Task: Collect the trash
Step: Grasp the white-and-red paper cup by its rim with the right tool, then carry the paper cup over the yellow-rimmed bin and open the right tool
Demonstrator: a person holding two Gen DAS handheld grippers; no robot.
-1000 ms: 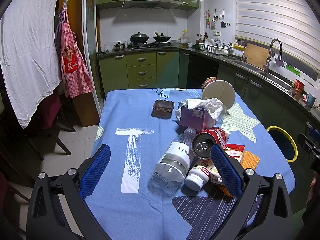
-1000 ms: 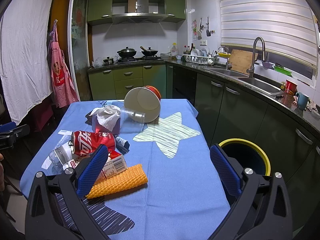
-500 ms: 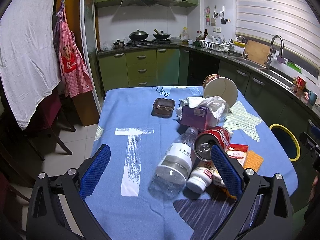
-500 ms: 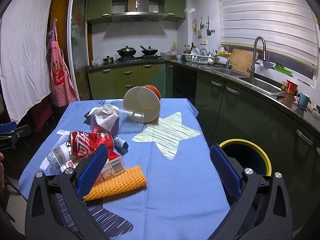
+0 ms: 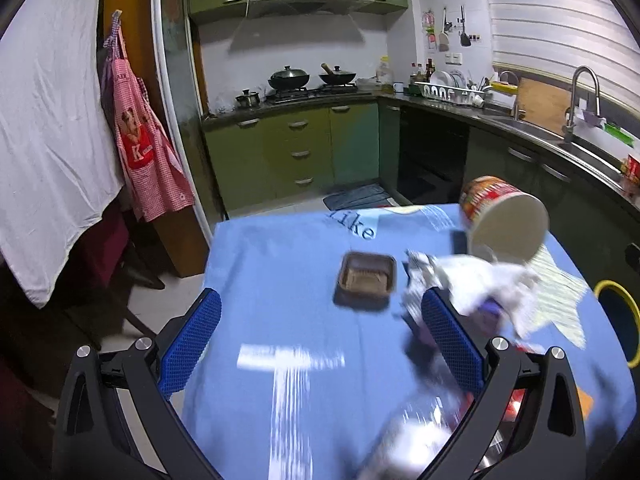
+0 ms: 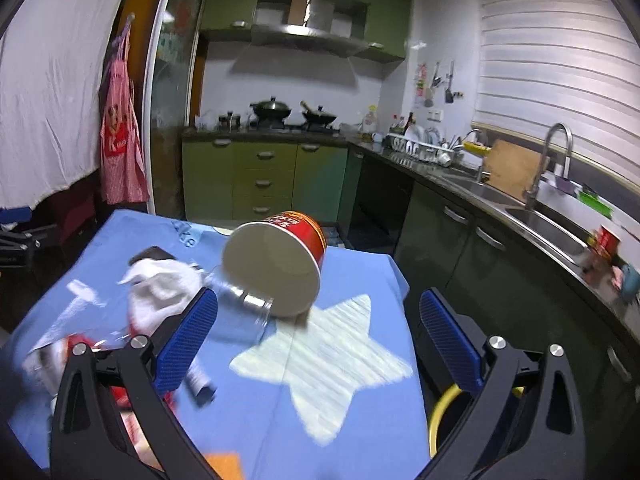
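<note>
both claws have swung forward and up over the bench (image 5: 280, 248) since a moment ago, blurring the near litter. left claw (image 5: 320, 336) and right claw (image 6: 316, 332) gape wide, empty. the tipped noodle cup (image 6: 276, 264) lies ahead of the right claw, the yellow-rimmed bin (image 5: 624, 320) beside the bench; nothing collected yet.

- Left claw (image 5: 320, 336) hangs over the worktop (image 5: 280, 264), jaws wide apart.
- The small tray (image 5: 366, 278) lies ahead of it, between the jaw lines.
- The crumpled tissue (image 5: 480, 280) lies ahead-right, just past the right finger.
- The tipped paper cup (image 5: 504, 220) lies beyond the tissue, further right.
- The bin (image 5: 618, 320) stands off the worktop's right edge.
- Right claw (image 6: 320, 332) has the paper cup (image 6: 276, 264) ahead, and the tissue (image 6: 160, 288) ahead-left.
</note>
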